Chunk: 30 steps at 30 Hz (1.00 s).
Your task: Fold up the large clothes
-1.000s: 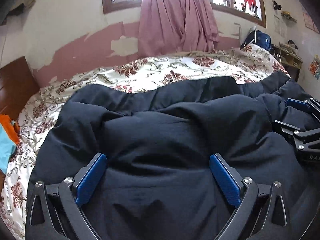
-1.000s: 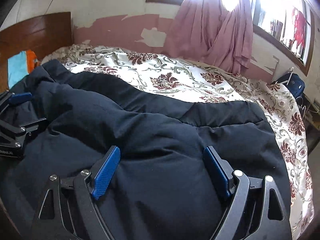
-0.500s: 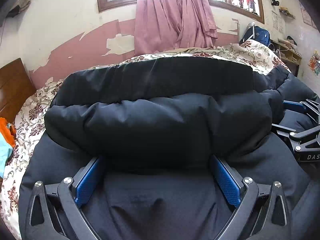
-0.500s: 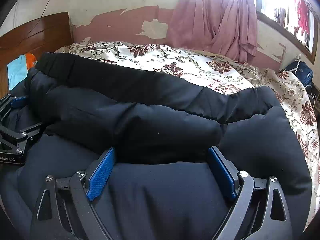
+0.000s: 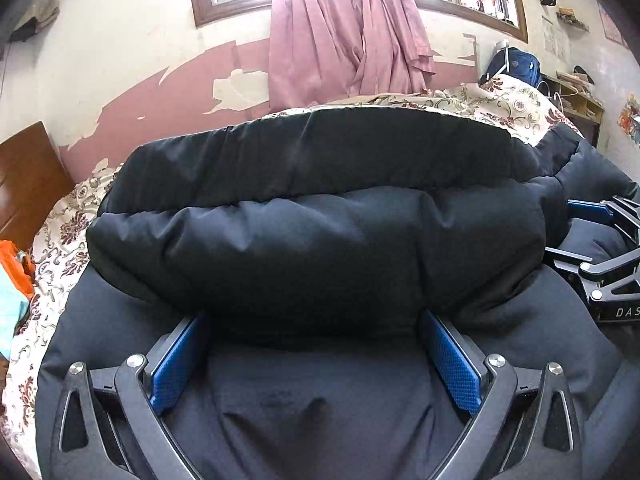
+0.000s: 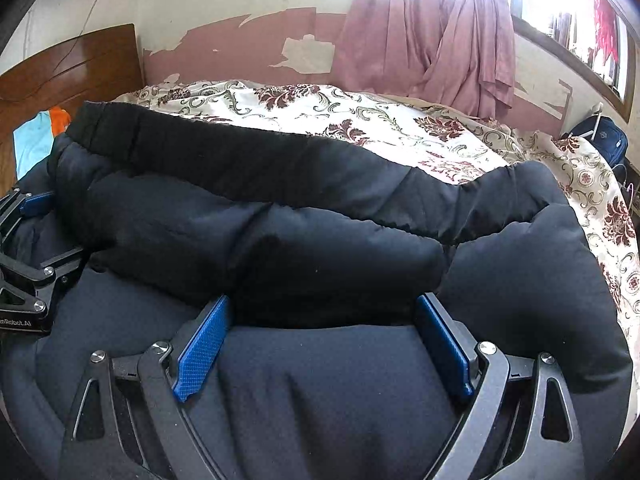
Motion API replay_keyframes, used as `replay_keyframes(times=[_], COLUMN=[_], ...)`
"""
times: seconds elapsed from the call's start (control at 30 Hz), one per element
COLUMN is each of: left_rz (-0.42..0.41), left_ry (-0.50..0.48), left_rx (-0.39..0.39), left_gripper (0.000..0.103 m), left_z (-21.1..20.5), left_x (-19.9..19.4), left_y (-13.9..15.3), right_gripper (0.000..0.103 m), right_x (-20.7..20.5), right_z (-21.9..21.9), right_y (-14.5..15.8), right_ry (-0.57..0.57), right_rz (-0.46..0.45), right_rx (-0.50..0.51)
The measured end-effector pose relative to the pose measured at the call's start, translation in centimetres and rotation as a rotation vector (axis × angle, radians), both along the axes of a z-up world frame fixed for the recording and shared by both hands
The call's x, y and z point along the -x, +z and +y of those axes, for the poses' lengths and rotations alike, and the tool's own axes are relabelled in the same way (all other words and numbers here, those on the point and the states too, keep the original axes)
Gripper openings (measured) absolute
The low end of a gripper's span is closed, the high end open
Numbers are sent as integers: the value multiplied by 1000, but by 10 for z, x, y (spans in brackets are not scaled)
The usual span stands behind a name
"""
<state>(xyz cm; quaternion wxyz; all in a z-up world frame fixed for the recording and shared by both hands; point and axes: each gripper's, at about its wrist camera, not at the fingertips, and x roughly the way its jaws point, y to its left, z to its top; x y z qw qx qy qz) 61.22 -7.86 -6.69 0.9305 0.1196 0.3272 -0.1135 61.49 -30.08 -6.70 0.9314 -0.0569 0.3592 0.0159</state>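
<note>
Floral bed (image 6: 400, 120), pink curtain (image 5: 344, 32) behind; both hand-held grippers (image 5: 316, 360) (image 6: 324, 344) spread wide over folded black padded jacket (image 5: 320, 240).

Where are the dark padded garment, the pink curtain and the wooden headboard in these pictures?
dark padded garment (image 5: 320, 248): left wrist view, on the rolled-over upper fold.
pink curtain (image 5: 344, 32): left wrist view, on its hanging middle folds.
wooden headboard (image 6: 80, 68): right wrist view, on its brown front panel.

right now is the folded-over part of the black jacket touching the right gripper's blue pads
Touching. In the right wrist view the folded roll of the black jacket bulges between the right gripper fingers, its underside resting on both blue pads.
</note>
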Motion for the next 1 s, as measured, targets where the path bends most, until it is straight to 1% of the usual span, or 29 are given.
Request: replay_keyframes(times=[0.33,0.6,0.73,0.83,0.9,1.0], left_rz=[-1,0,45,7,-17,-5], left_ry=[5,19,16,-5,-1,22], left_rx=[-17,-43,-33,-18,-14,29], left_gripper=[103,103,103,103,103,103], left_z=[-6,-12,-2,15,33,67], left_x=[-1,2,9,24,32,37], left_y=[-2,2,20,42,59,76], right_gripper=[90,90,90,90,90,90], right_x=[-2,0,15,34,45,61], right_z=[1,1,-4,-17,-27,-48], right_y=[-4,0,19,36,45,58], right_ry=[-4,-6,12,20,18,4], right_rz=[8,6,-11,-32,-33,-33], right_rx=[6,25,-25,-53,-47,-17])
